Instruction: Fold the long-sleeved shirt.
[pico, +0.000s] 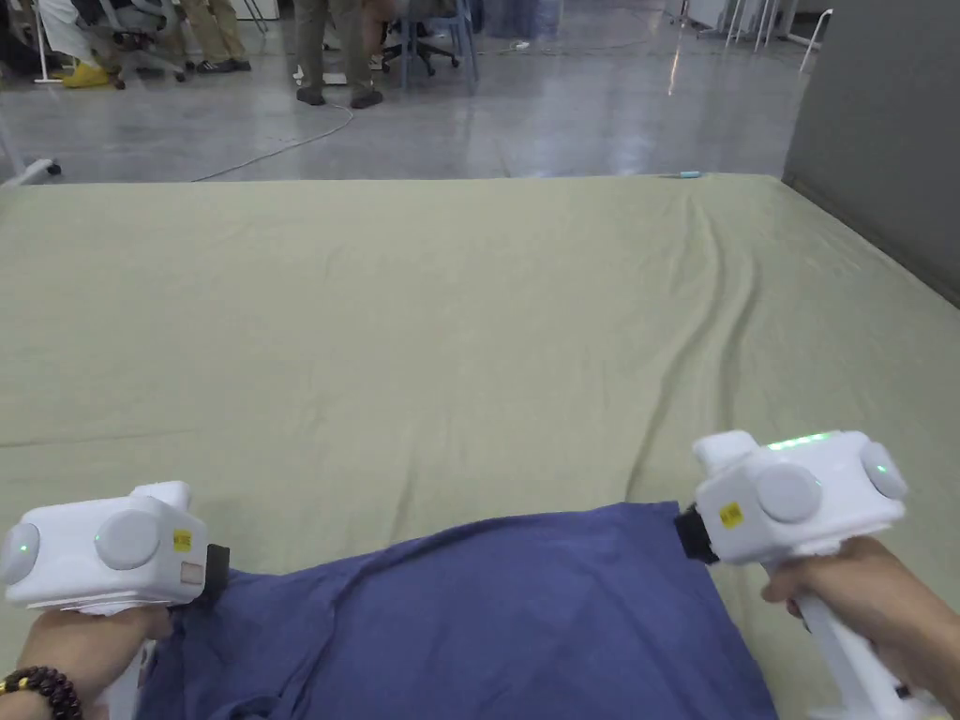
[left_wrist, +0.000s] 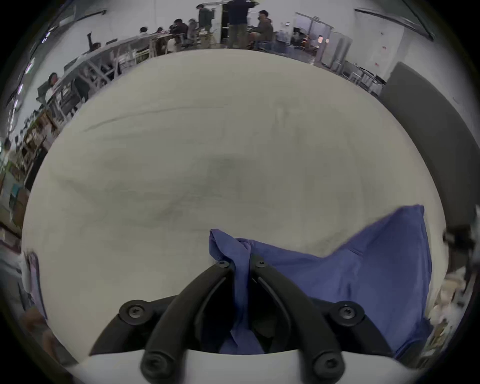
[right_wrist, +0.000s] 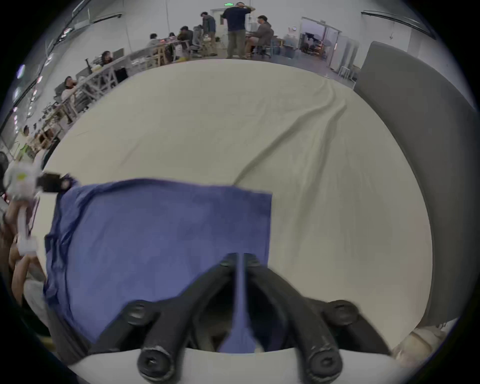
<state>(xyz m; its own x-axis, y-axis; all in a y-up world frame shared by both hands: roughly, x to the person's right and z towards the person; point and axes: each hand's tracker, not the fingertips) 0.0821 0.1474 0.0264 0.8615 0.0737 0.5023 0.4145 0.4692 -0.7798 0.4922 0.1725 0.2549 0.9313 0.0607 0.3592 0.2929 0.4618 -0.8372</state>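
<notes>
Blue shirt (pico: 487, 619) lies at bottom centre of the head view on the green-sheeted bench (pico: 450, 328). Left gripper (left_wrist: 240, 263) fingers pinch its bunched corner; right gripper (right_wrist: 240, 261) fingers clamp its edge.

No text can be read. Each gripper, left (pico: 217, 570) and right (pico: 689, 536), carries a small yellow sticker (pico: 182, 540) on its white body, but the print is too small to read.
</notes>
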